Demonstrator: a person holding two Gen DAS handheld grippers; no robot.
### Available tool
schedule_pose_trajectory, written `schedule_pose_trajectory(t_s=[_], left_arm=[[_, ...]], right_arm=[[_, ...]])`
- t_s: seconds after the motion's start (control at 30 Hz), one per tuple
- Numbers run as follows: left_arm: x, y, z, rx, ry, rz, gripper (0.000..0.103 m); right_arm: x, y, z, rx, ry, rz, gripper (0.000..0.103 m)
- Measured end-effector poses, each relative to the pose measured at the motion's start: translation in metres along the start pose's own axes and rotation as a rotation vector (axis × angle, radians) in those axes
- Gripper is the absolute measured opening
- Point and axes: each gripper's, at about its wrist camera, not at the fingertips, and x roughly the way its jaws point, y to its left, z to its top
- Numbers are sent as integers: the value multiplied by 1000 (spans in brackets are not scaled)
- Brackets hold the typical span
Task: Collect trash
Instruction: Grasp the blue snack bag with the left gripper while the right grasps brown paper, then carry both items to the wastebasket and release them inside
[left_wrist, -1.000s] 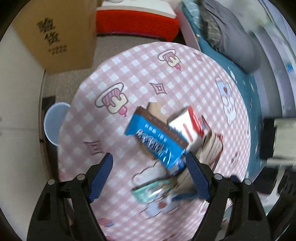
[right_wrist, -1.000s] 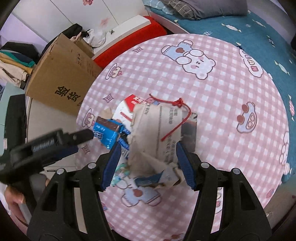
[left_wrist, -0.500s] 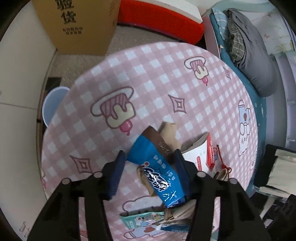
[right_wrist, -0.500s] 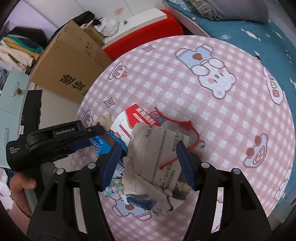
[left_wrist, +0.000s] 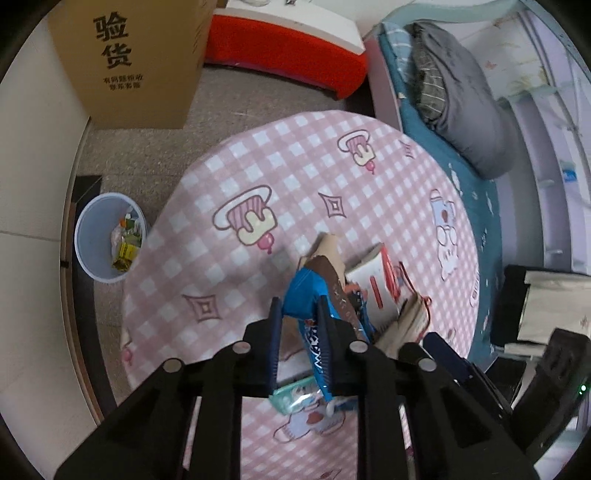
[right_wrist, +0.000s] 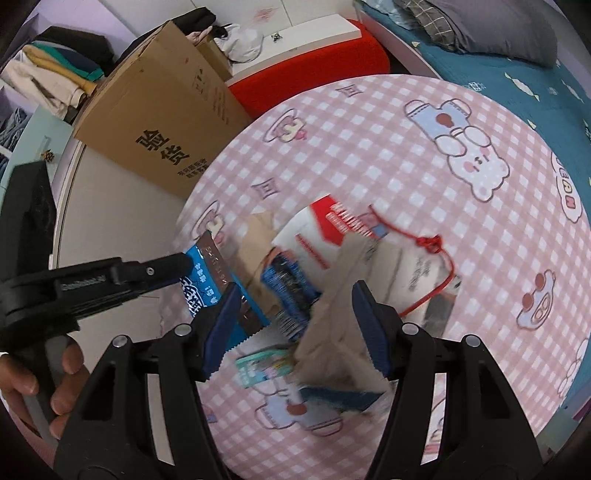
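Both grippers are black plastic. The left gripper (left_wrist: 300, 317) and right gripper (right_wrist: 293, 312) have dark blue pads (right_wrist: 221, 325) and round silver screws (right_wrist: 408, 328). Small white letters mark the left one's side.

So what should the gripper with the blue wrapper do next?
Probably lift and carry it to the round pale-blue bin beside the table. The left gripper is closing on the crinkly blue snack wrapper, and that bin already holds trash.

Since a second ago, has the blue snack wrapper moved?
Yes. The blue snack wrapper has swung upright off the pile, away from the red-and-white carton, between the left tool's closing jaws.
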Motion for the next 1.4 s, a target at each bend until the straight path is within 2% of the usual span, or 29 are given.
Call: schedule_pose_trajectory(t_s=[0.1,0.23,0.4,0.53,0.6,0.73,0.87,0.9,1.1,1.23,1.4], left_arm=[[-11,8,-5,33,3,-8,17],[-28,29,-11,68,-8,37,17],[-43,53,-11,84,-29,90,17],[-53,68,-10,84,-43,112,17],[-56,72,-10,96,-50,129,17],[-60,81,-8,87,-49,127,17],[-61,88,-7,86,-49,130,17],[-62,90,-6,85,-49,128,17],[-71,97,-3,94,-61,121,17],[-83,107,-1,88,-81,111,17],[-102,135,0,61,-105,124,17]], right_arm=[[2,11,-11,14,5,0,62],[8,28,-20,25,10,1,62],[24,53,-15,-11,14,-2,60],[43,68,-6,-58,33,-32,56],[56,74,-4,-107,42,-85,55],[83,88,-5,-262,70,-233,40],[96,88,-9,-294,105,-274,10],[93,87,-8,-283,102,-258,5],[47,96,4,-193,20,-105,3],[26,124,13,-174,-13,1,3],[38,174,11,-188,7,81,3]])
